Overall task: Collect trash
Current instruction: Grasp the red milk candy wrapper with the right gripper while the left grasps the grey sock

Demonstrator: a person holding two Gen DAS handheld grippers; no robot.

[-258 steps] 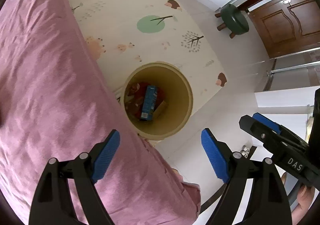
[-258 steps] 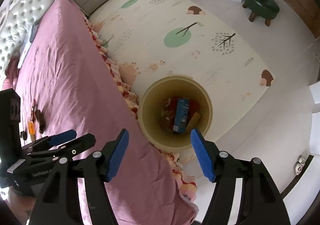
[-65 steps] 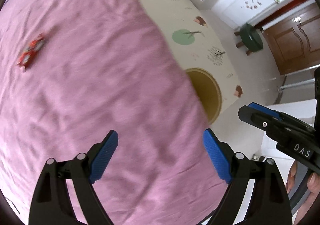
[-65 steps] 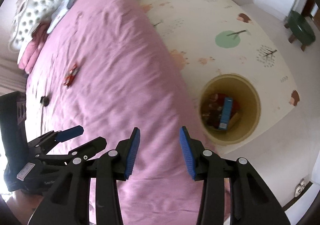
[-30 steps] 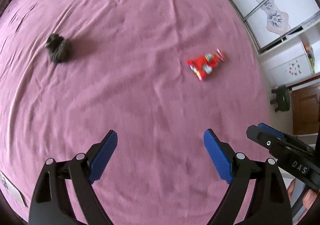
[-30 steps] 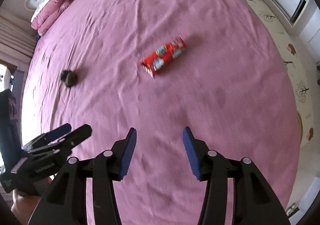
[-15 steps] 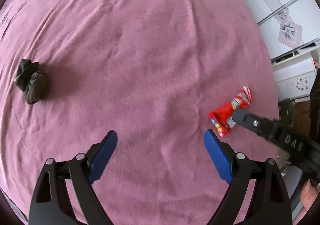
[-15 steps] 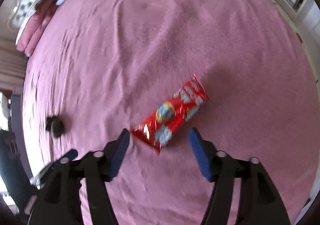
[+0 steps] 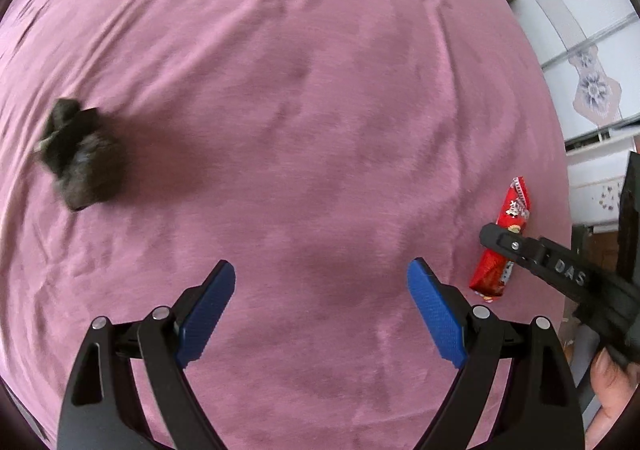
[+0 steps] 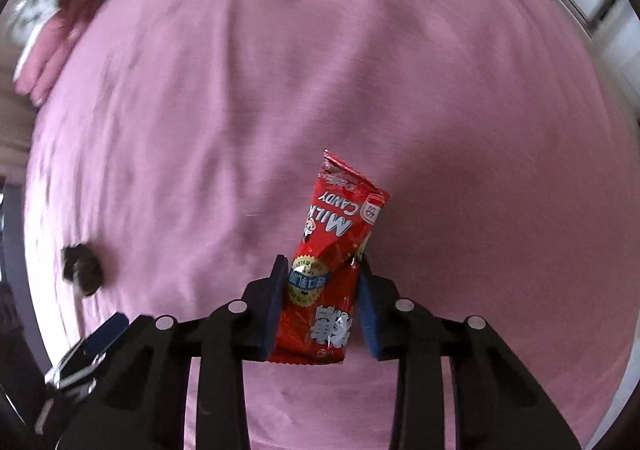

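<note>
Between the right gripper (image 10: 322, 298)'s fingers, which have just closed on it, sits the red candy wrapper (image 10: 334, 254), on the pink bed (image 10: 280, 89). Left gripper (image 9: 320, 314) hangs wide open, empty. Farther off lies a dark, blurred lump (image 9: 76, 157), perhaps crumpled trash.

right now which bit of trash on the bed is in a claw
The red milk candy wrapper, pinched between the right claw's pads. The dark crumpled wad lies untouched, apart from the open left claw.
</note>
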